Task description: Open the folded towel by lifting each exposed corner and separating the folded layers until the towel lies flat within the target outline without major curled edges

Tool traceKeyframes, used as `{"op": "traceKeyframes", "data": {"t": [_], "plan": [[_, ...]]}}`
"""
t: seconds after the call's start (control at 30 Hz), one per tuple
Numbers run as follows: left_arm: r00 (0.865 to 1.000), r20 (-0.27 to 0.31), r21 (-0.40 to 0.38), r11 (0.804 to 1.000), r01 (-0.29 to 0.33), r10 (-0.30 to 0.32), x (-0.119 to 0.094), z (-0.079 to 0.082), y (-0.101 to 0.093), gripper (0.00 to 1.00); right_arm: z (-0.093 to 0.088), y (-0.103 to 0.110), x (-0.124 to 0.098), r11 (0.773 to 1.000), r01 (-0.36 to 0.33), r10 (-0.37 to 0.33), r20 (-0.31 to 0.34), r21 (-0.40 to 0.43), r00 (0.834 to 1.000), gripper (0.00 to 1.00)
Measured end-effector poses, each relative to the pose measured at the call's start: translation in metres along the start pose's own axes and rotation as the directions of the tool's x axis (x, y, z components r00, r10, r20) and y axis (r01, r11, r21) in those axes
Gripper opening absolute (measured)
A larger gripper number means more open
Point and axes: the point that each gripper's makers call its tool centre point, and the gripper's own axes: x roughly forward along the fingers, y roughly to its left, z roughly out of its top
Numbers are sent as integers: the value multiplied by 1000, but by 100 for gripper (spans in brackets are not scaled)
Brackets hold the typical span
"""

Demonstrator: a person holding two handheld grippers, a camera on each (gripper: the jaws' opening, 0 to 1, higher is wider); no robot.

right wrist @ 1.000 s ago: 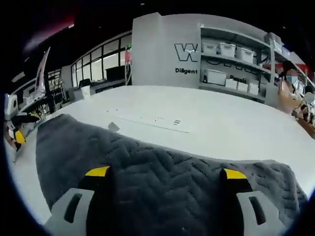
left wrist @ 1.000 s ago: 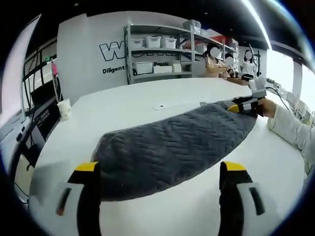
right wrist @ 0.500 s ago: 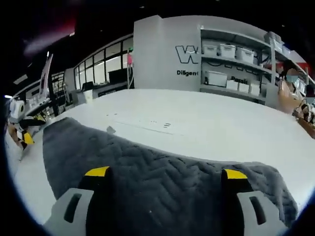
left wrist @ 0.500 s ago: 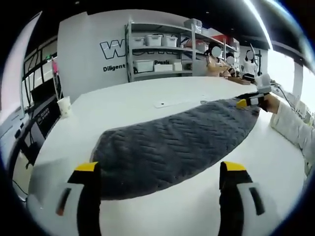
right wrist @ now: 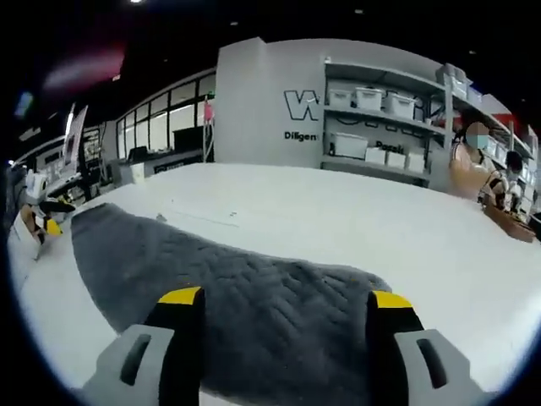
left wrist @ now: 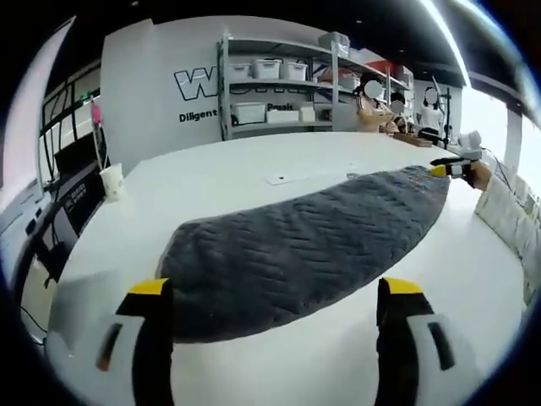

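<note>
A grey quilted towel [left wrist: 296, 249] lies folded in a long oval on the white table [left wrist: 211, 182]. My left gripper [left wrist: 275, 292] stands open just short of its near end, with one jaw on each side of the towel's edge. In the left gripper view, the right gripper [left wrist: 452, 167] is small at the far right, just past the towel's far tip, in a hand with a white sleeve. In the right gripper view, the towel [right wrist: 245, 292] runs off to the left, and my right gripper [right wrist: 285, 298] is open over its near end. The left gripper [right wrist: 42, 222] sits far left.
A paper cup [left wrist: 110, 181] stands near the table's left edge. Small marks [left wrist: 279, 179] lie on the table beyond the towel. Shelves with white bins [left wrist: 279, 93] line the back wall, also seen as shelves [right wrist: 372, 118]. People [left wrist: 372, 106] are at the back right.
The right gripper has drawn back from the towel's far end, so the towel's tip now lies free in front of it. The towel and left gripper have stayed put.
</note>
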Motion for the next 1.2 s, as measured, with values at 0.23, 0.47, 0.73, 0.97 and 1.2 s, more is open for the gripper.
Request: {"op": "traceKeyframes", "data": {"t": [0.23, 0.47, 0.73, 0.97, 1.2], "plan": [[1000, 12, 9, 1000, -11, 11, -3, 5, 0, 99, -11, -41, -21, 996, 77, -78, 17, 51, 997, 65], [1000, 13, 0, 1000, -26, 26, -3, 5, 5, 99, -25, -62, -28, 988, 112, -112, -10, 108, 994, 51], [999, 14, -2, 1000, -29, 29, -3, 4, 4, 99, -42, -64, -28, 981, 104, -95, -61, 164, 994, 34], [999, 17, -8, 999, -33, 33, -4, 4, 6, 99, -45, -64, -30, 987, 102, -94, -72, 123, 993, 1], [999, 17, -11, 999, -33, 33, -5, 3, 6, 99, -42, -58, -34, 992, 96, -90, -80, 82, 993, 0]]}}
